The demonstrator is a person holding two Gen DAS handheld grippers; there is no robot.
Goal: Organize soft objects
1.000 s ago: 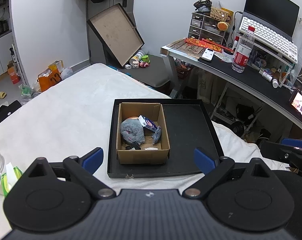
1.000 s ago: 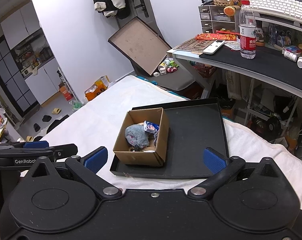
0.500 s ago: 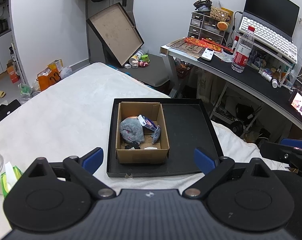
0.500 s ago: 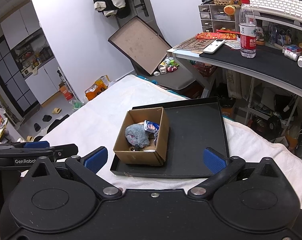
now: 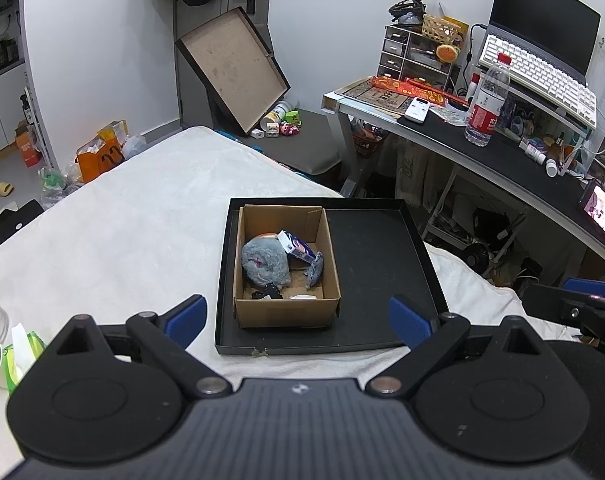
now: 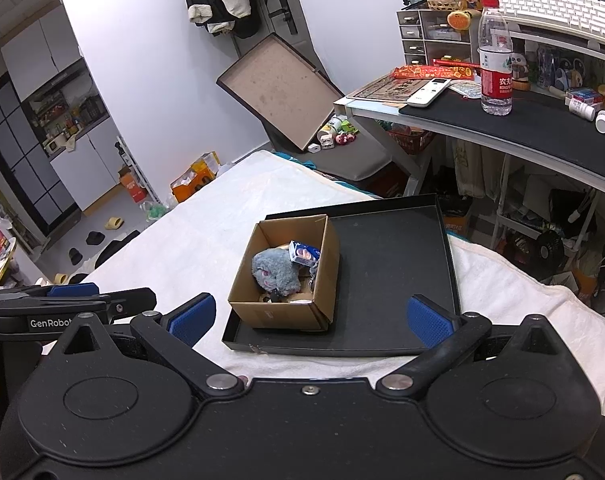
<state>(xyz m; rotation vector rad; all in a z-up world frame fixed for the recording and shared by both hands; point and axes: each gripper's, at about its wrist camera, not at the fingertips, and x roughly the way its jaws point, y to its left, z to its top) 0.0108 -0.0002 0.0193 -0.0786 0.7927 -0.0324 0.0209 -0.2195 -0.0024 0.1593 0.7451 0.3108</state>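
A cardboard box (image 5: pixel 286 312) stands in the left part of a black tray (image 5: pixel 378 264) on the white bed. In it lie a grey plush toy (image 5: pixel 264 260), a small blue-white packet (image 5: pixel 298 246) and a small grey soft piece (image 5: pixel 315 270). My left gripper (image 5: pixel 294 320) is open and empty, held back near the tray's front edge. My right gripper (image 6: pixel 310 320) is open and empty too, in front of the same box (image 6: pixel 282 312) and tray (image 6: pixel 398 264). The plush (image 6: pixel 274 270) shows in the right wrist view as well.
A clear bottle and a green pack (image 5: pixel 18 352) lie at the bed's left. A desk (image 5: pixel 502 160) with a water bottle (image 5: pixel 484 100), keyboard and remote stands to the right. A box lid (image 5: pixel 234 68) leans on the far wall. The left gripper's side (image 6: pixel 62 312) shows at left.
Both views have shifted only slightly; the box and tray sit a little lower-left in frame. Both grippers stay open and empty.
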